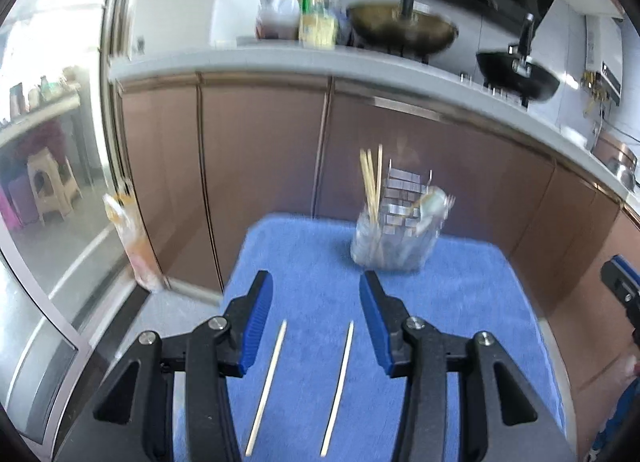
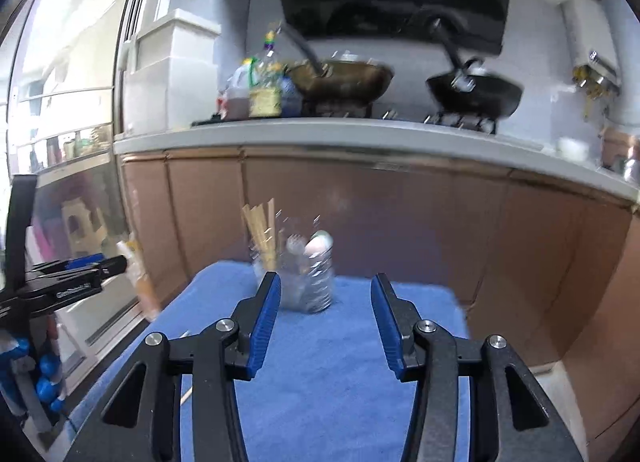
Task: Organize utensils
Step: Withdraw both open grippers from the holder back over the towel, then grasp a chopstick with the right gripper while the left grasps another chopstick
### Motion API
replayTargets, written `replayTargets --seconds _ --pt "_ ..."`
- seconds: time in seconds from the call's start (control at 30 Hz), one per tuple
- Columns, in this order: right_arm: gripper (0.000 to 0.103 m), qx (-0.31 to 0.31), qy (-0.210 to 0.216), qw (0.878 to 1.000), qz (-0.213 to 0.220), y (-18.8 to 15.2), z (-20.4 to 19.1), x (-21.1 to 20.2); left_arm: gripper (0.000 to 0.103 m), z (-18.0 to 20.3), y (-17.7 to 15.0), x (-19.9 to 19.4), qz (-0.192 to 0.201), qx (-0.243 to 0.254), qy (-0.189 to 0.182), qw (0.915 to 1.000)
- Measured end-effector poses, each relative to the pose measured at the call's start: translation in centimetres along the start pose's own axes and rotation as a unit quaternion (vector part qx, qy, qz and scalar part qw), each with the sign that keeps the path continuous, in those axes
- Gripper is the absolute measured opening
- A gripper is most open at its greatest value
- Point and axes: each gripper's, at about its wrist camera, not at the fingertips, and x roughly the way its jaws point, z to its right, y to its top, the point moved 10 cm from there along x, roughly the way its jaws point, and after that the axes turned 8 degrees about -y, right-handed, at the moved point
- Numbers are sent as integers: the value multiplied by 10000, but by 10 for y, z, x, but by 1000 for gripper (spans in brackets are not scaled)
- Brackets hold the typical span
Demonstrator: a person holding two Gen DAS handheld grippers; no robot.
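Chopsticks [image 1: 266, 386] are lying loose, two of them side by side on the blue towel [image 1: 460, 302], just beneath my left gripper [image 1: 316, 286], whose jaws I am holding apart and empty over them, presumably to take one. I am holding my right gripper [image 2: 325, 287] parted and empty too, aimed at the clear holder [image 2: 308, 282] at the towel's far edge, where more chopsticks and a spoon are already standing upright.
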Motion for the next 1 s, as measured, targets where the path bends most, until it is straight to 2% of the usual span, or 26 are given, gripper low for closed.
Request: replayTargets --seconds 0.1,0.2,0.37,0.47,0.53,0.67,0.73,0.83,1.0 --pt "47 94 384 9979 -510 -20 -16 18 43 -15 -16 22 -556 -33 -68 9984" --pt "46 192 781 9909 -1078 -47 -37 39 43 -33 -36 49 -1082 -60 -4 9941" --pt "36 259 1146 9750 -1886 -89 -70 75 43 -55 -70 104 -2081 -233 -314 9773" --pt "32 235 1338 9628 -2338 -107 -92 98 43 -62 -80 130 -2432 -199 -337 9692" --pt "29 266 1461 9512 -2704 -120 -106 117 43 -65 -83 142 -2577 -190 -352 9654" --pt "28 198 1525 9358 -3172 -137 -128 148 42 -61 -91 168 -2936 -42 -440 9549" --pt "28 140 1530 9301 -3337 -142 -138 160 36 -62 -97 176 -3089 28 -465 9500" --pt "28 86 1508 9241 -3512 -147 -148 174 33 -64 -107 187 -3277 122 -486 9435" --pt "28 109 1510 9092 -3880 -161 -166 197 30 -66 -114 194 -3392 210 -597 9386"
